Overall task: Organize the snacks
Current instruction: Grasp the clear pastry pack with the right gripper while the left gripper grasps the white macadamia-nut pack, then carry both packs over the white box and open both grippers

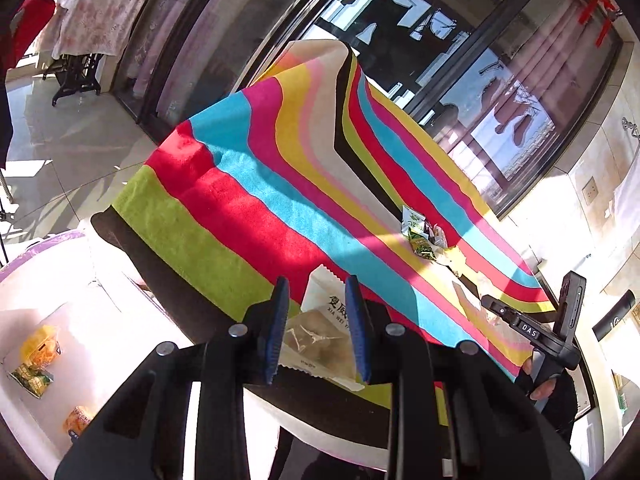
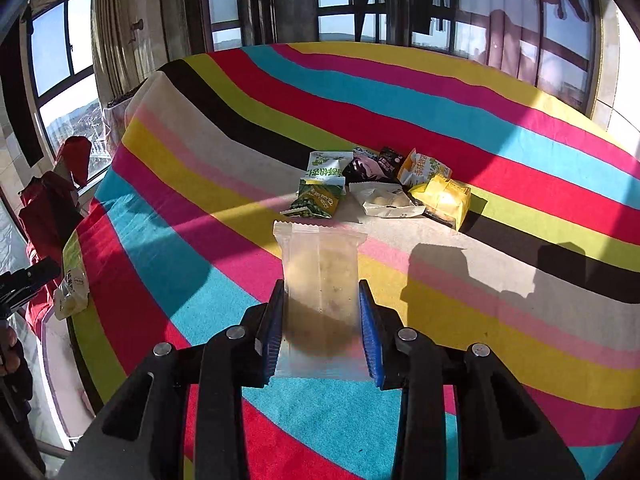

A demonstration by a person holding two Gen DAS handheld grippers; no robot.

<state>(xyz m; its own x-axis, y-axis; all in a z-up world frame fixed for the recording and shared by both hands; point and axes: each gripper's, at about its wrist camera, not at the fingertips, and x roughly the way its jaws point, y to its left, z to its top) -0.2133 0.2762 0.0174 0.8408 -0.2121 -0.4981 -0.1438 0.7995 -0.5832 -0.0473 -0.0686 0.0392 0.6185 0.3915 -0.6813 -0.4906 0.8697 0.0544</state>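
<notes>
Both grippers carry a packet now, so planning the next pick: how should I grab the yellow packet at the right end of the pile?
Take the yellow packet across its puffy middle, coming down from the open right side. Its left edge seems to rest against the white packet, while the striped cloth beside it lies bare, leaving room for one finger.

The striped cloth [image 2: 400, 120] on the table is soft and fuzzy, like a towel, and not shiny at all. The clear packet [image 2: 320, 276] is thin, see-through plastic with zigzag ends (a bit cloudy). The white packet [image 1: 320, 320] is smooth plastic with a clear window. The pile of snack bags [image 2: 380, 184] is crinkly, shiny plastic. The right gripper [image 2: 320, 328] and the left gripper [image 1: 316, 328] are dull black plastic with round shiny metal pins, and their blue pads [image 2: 370, 336] look ribbed and rubbery. The floor [image 1: 60, 140] is smooth, glossy tile.
</notes>
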